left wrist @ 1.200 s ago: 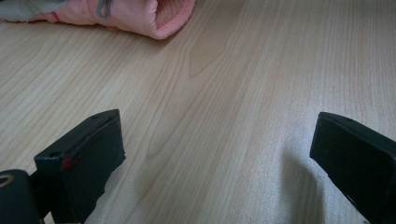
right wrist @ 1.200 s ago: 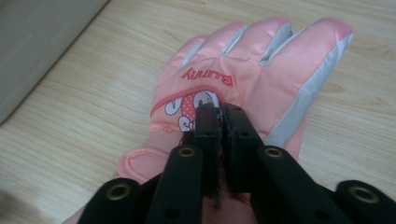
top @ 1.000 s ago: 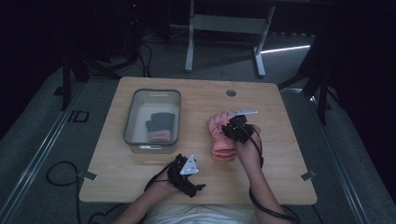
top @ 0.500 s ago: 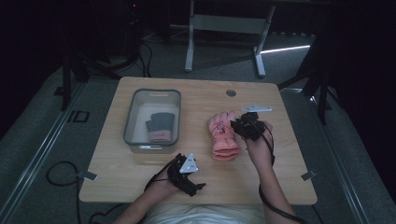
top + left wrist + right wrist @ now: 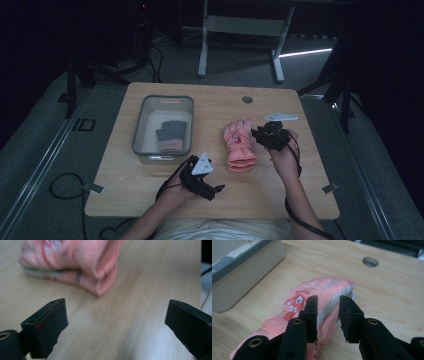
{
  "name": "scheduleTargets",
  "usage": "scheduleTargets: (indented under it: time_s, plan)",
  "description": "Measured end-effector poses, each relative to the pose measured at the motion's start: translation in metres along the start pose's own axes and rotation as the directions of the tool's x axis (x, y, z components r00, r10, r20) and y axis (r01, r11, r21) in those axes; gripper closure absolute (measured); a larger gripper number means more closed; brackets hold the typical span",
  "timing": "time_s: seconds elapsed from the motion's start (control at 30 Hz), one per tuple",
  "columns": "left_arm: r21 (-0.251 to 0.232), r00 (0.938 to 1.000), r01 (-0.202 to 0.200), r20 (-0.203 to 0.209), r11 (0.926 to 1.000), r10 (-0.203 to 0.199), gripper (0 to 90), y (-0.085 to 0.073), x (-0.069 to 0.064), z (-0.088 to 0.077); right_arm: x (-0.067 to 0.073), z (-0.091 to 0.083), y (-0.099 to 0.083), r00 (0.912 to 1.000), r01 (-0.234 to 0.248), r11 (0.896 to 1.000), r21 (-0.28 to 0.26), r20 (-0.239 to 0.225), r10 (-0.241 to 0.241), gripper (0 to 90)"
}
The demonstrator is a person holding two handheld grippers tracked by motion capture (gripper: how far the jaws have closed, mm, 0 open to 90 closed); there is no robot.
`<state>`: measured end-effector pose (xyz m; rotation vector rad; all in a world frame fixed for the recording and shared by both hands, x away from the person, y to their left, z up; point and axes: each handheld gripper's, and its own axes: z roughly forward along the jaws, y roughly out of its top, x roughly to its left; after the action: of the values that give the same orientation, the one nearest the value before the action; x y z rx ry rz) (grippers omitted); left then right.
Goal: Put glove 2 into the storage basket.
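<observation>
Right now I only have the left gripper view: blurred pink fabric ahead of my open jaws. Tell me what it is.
Observer: It is a pink glove with a cartoon print on its back, lying flat on the table.
Operator: Now give me the other gripper.
Observer: The right gripper hovers over the glove's right edge, near the fingers. Its jaws have just been opening and pinch nothing.
Operator: List what else is on the table.
Observer: A grey bin stands left of the glove, with a dark grey glove inside.

Left claw (image 5: 218,189) wide, right claw (image 5: 327,305) narrow
</observation>
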<state>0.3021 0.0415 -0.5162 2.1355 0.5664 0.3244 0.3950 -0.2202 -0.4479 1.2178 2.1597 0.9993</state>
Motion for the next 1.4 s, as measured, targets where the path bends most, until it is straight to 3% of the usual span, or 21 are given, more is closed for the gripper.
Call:
scheduleTargets:
  time_s: [0.17,0.4,0.53,0.6,0.63,0.7,0.87,0.93,1.07,1.13,1.2,1.23,1.33,1.37,1.4]
  plan:
    - [0.022,0.9999,0.015,-0.002,0.9997,-0.015,6.7,0.034,0.009,-0.005,-0.011,-0.003,0.0,0.9991,0.034,0.999,-0.013,-0.024,-0.035,67.1]
    - [-0.001,0.9969,0.049,-0.062,0.9988,-0.049,11.8,0.075,0.036,0.008,-0.009,0.016,0.009,0.9992,-0.009,1.0,0.001,-0.038,0.009,58.7]
    - [-0.011,0.9904,0.114,-0.077,0.9934,-0.115,12.0,0.092,0.054,0.024,-0.007,0.033,0.008,0.9972,-0.04,0.999,0.023,-0.062,0.041,53.6]
    - [0.0,0.9874,0.137,-0.079,0.9905,-0.137,12.2,0.095,0.059,0.029,-0.008,0.039,0.005,0.9955,-0.052,0.998,0.035,-0.078,0.055,53.4]
    - [0.019,0.9834,0.161,-0.087,0.9867,-0.159,12.2,0.096,0.065,0.041,-0.008,0.043,0.002,0.9941,-0.059,0.997,0.054,-0.088,0.063,52.7]
    - [0.047,0.9783,0.189,-0.095,0.9807,-0.184,12.2,0.095,0.071,0.053,-0.01,0.053,-0.009,0.9919,-0.063,0.991,0.117,-0.102,0.075,50.6]
    - [0.099,0.9662,0.245,-0.108,0.9645,-0.234,12.5,0.086,0.082,0.074,-0.023,0.059,-0.021,0.9927,-0.072,0.981,0.178,-0.083,0.088,50.9]
    - [0.125,0.9547,0.283,-0.13,0.9508,-0.267,15.5,0.081,0.087,0.083,-0.028,0.062,-0.024,0.9904,-0.081,0.977,0.196,-0.095,0.101,50.9]
    - [0.174,0.9263,0.374,-0.116,0.9107,-0.359,19.2,0.071,0.099,0.101,-0.028,0.066,-0.025,0.9883,-0.069,0.974,0.214,-0.118,0.096,51.1]
    - [0.193,0.9003,0.435,-0.101,0.8795,-0.423,20.3,0.065,0.107,0.109,-0.029,0.07,-0.026,0.9858,-0.07,0.972,0.226,-0.133,0.102,51.1]
    - [0.218,0.8822,0.469,-0.075,0.8557,-0.465,20.7,0.058,0.114,0.117,-0.031,0.074,-0.028,0.9824,-0.079,0.969,0.232,-0.147,0.115,50.9]
    - [0.224,0.8647,0.497,-0.05,0.8381,-0.5,20.8,0.054,0.117,0.12,-0.031,0.076,-0.029,0.9803,-0.088,0.966,0.242,-0.151,0.127,51.2]
    - [0.241,0.843,0.522,-0.001,0.8179,-0.538,21.6,0.048,0.122,0.128,-0.032,0.081,-0.031,0.9737,-0.1,0.961,0.257,-0.173,0.148,52.6]
    - [0.24,0.8425,0.519,0.016,0.82,-0.539,24.1,0.047,0.123,0.129,-0.033,0.082,-0.031,0.9704,-0.106,0.959,0.263,-0.183,0.158,53.2]
    - [0.243,0.8301,0.524,0.069,0.8163,-0.553,31.4,0.046,0.124,0.13,-0.034,0.083,-0.031,0.9678,-0.111,0.957,0.267,-0.19,0.165,55.0]
